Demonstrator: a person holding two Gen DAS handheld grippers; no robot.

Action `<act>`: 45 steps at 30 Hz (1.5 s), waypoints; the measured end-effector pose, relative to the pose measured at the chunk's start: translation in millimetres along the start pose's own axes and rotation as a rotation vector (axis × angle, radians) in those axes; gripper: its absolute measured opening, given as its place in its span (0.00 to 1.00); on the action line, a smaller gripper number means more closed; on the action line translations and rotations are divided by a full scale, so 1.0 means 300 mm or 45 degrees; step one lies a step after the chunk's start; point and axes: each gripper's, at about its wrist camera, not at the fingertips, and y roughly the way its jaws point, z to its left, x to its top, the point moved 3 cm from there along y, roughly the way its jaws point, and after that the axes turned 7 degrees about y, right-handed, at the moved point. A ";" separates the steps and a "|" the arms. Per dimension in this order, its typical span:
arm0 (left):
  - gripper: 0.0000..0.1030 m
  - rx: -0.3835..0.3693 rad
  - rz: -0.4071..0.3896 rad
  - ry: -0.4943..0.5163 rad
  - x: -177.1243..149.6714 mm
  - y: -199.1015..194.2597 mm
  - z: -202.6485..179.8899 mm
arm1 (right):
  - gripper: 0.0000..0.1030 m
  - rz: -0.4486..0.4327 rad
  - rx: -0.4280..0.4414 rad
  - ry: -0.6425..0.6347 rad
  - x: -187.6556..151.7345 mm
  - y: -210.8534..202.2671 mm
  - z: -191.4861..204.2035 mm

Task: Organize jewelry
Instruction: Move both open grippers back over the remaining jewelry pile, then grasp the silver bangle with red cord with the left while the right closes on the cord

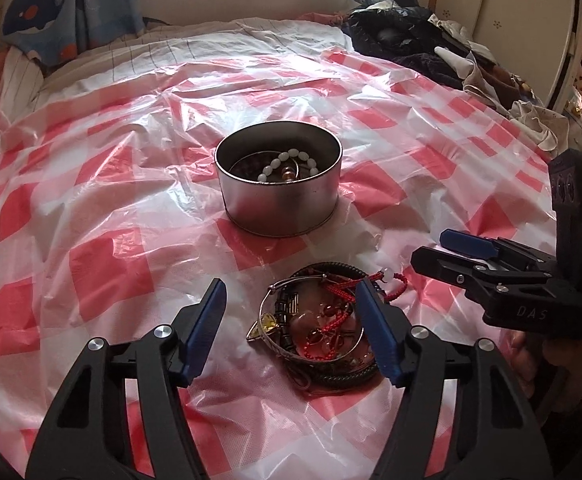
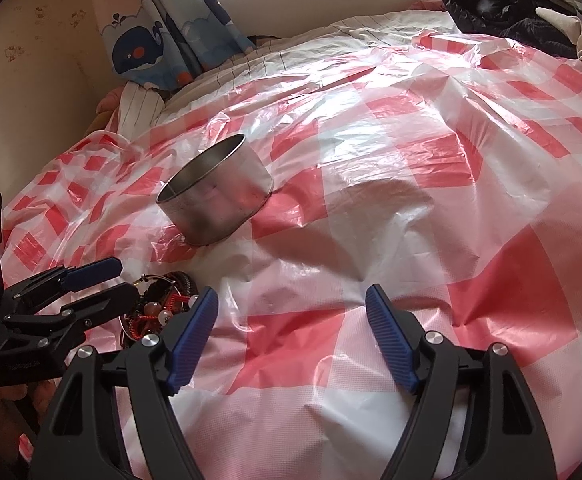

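Jewelry pile [image 1: 319,324]: under left gripper [image 1: 293,330], at its right finger.
Left jaws: apart, empty.
Right gripper [image 2: 291,340]: low over cloth, jaws apart.

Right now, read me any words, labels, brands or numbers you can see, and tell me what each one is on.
"DAS": pale letters on the black body of the right gripper, seen from the left wrist view.
Small embossed line on the body of the left gripper, seen from the right wrist view: too blurred to read.
Metal tin, jewelry pile, checked plastic sheet, whale curtain: no text visible.
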 end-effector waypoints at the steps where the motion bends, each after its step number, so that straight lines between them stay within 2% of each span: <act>1: 0.62 -0.005 0.011 -0.026 -0.006 0.003 0.008 | 0.72 0.000 0.000 0.000 0.001 0.001 -0.001; 3: 0.59 -0.034 0.012 -0.063 -0.007 0.008 0.016 | 0.72 0.000 0.000 0.000 0.002 0.001 0.000; 5: 0.50 -0.086 0.016 -0.093 -0.008 0.010 0.016 | 0.72 0.000 -0.001 0.000 0.001 0.000 0.000; 7: 0.44 -0.109 0.035 -0.122 -0.013 0.021 0.021 | 0.72 0.000 0.000 0.001 0.002 0.001 0.000; 11: 0.38 -0.107 0.085 -0.203 -0.030 0.047 0.050 | 0.72 0.001 -0.001 0.000 0.001 0.001 0.000; 15: 0.31 -0.132 0.068 -0.258 -0.025 0.042 0.068 | 0.72 0.001 -0.001 -0.002 0.001 0.001 -0.002; 18: 0.16 -0.129 0.065 -0.253 -0.020 0.042 0.068 | 0.72 0.001 -0.002 -0.002 0.001 0.002 0.000; 19: 0.06 -0.124 0.069 -0.248 -0.016 0.042 0.067 | 0.72 0.001 -0.001 -0.002 0.001 0.001 0.000; 24: 0.05 -0.138 0.023 -0.232 0.009 0.007 0.058 | 0.72 0.008 0.022 -0.006 -0.004 -0.003 0.001; 29: 0.04 -0.186 -0.076 -0.263 0.040 -0.058 0.069 | 0.72 0.019 0.140 -0.038 -0.012 -0.015 0.041; 35: 0.04 -0.178 -0.081 -0.264 0.048 -0.067 0.071 | 0.72 0.063 0.194 -0.108 -0.017 0.012 0.095; 40: 0.04 -0.168 -0.077 -0.257 0.049 -0.064 0.072 | 0.71 0.147 0.232 -0.173 -0.017 0.069 0.153; 42: 0.04 -0.165 -0.077 -0.256 0.048 -0.064 0.073 | 0.61 0.177 0.238 -0.206 -0.025 0.081 0.169; 43: 0.04 -0.159 -0.076 -0.253 0.049 -0.064 0.073 | 0.49 0.194 0.235 -0.218 -0.031 0.086 0.172; 44: 0.04 -0.158 -0.077 -0.255 0.046 -0.064 0.075 | 0.31 0.204 0.236 -0.220 -0.034 0.089 0.173; 45: 0.04 -0.159 -0.078 -0.258 0.047 -0.063 0.077 | 0.26 0.211 0.238 -0.216 -0.037 0.089 0.169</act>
